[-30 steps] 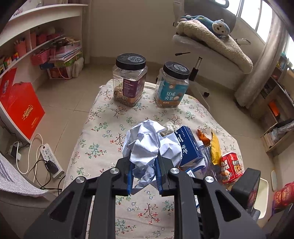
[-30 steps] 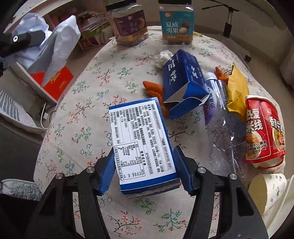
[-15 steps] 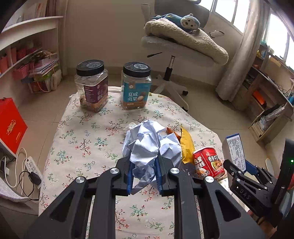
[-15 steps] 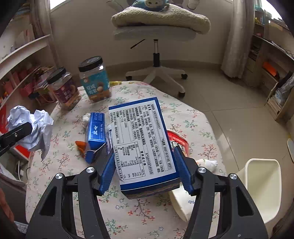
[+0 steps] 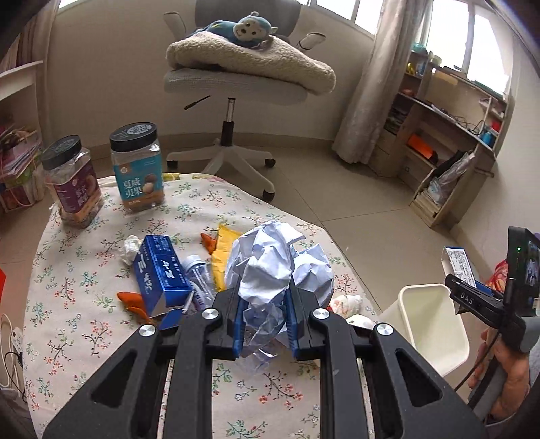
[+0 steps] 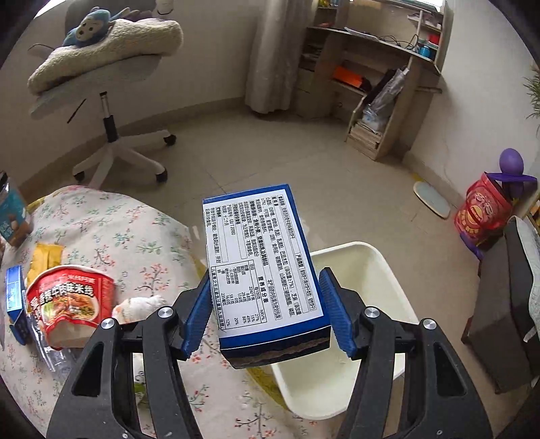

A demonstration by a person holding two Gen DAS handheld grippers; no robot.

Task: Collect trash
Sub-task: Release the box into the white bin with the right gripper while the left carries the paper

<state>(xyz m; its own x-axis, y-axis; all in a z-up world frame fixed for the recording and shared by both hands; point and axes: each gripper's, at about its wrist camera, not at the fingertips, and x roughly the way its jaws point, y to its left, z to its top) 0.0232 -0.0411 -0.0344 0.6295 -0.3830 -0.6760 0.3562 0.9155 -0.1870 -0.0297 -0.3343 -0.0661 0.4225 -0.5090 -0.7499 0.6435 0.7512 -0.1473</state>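
The right gripper (image 6: 266, 314), jaws clamping the blue box (image 6: 261, 266), has swung from the bench (image 6: 111, 233) to above the bin (image 6: 388, 270); the left gripper (image 5: 265, 324) still grips crumpled paper (image 5: 270, 266).

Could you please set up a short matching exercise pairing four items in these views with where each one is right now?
Items:
1. crumpled paper
2. blue box with nutrition label
3. red noodle cup
4. toy monkey

Places:
A. lying on the floral table
B. in the left tongs
C. on the chair cushion
D. in the right tongs, over the white bin

Pairs: 1-B, 2-D, 3-A, 4-C
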